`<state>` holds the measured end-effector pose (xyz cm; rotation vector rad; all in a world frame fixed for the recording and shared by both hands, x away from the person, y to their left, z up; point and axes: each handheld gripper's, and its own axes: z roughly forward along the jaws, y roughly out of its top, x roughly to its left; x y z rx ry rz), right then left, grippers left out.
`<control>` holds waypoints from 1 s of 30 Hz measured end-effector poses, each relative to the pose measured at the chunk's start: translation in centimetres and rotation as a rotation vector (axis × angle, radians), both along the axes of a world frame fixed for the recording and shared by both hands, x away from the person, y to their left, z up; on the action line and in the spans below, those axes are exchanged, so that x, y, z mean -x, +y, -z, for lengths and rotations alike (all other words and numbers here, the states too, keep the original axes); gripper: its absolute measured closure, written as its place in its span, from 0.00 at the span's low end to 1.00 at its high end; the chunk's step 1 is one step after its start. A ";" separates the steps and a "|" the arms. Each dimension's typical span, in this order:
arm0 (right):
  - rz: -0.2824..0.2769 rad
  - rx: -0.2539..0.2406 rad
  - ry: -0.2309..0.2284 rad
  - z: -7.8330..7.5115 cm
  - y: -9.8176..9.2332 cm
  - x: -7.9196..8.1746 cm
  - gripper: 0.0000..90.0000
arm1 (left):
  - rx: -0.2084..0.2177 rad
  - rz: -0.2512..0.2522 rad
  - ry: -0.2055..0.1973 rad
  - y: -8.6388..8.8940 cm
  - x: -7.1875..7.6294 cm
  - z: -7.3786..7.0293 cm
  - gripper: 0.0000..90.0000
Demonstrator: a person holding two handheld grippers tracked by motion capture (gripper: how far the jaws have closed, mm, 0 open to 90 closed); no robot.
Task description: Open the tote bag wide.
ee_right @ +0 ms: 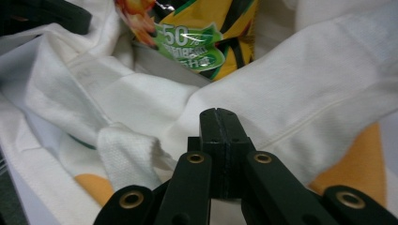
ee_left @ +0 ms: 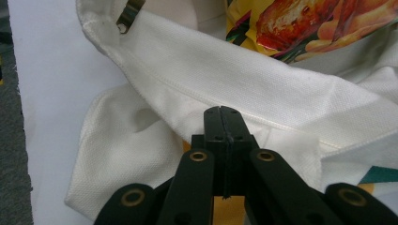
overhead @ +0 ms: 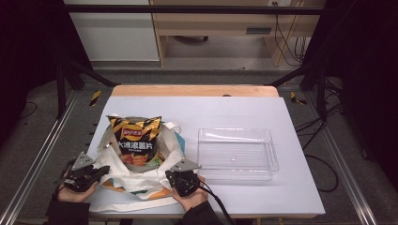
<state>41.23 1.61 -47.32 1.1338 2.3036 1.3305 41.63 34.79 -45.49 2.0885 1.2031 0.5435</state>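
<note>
Both hands rest low at the counter's (overhead: 244,112) near edge. The left gripper (overhead: 104,170) and right gripper (overhead: 172,174), jaws pressed together, sit at the canvas tote bag's (overhead: 141,183) rim. A chip bag (overhead: 135,140) stands inside it, a clear plastic tray (overhead: 237,153) at 3 o'clock.

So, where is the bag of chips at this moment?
In the high view, the bag of chips stands inside the open white tote bag on the left half of the table, to the left of the clear plastic tray.

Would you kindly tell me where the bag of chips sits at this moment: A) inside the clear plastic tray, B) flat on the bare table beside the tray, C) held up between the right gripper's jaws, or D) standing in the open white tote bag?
D: the bag of chips stands upright inside the open mouth of the white tote bag, while the clear plastic tray to its right holds nothing.
</note>
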 end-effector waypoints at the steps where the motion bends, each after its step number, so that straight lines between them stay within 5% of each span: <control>1: -0.001 -0.009 0.004 0.0 -0.1 -0.1 1.00 | -0.009 0.001 0.000 0.0 0.0 0.0 1.00; 13: 0.057 0.002 0.009 0.6 -1.2 -0.3 1.00 | -0.010 -0.015 0.014 0.2 -0.3 0.3 1.00; 30: 0.059 0.024 0.014 1.6 -1.1 -0.7 1.00 | -0.054 -0.003 0.027 -0.4 -0.5 1.1 1.00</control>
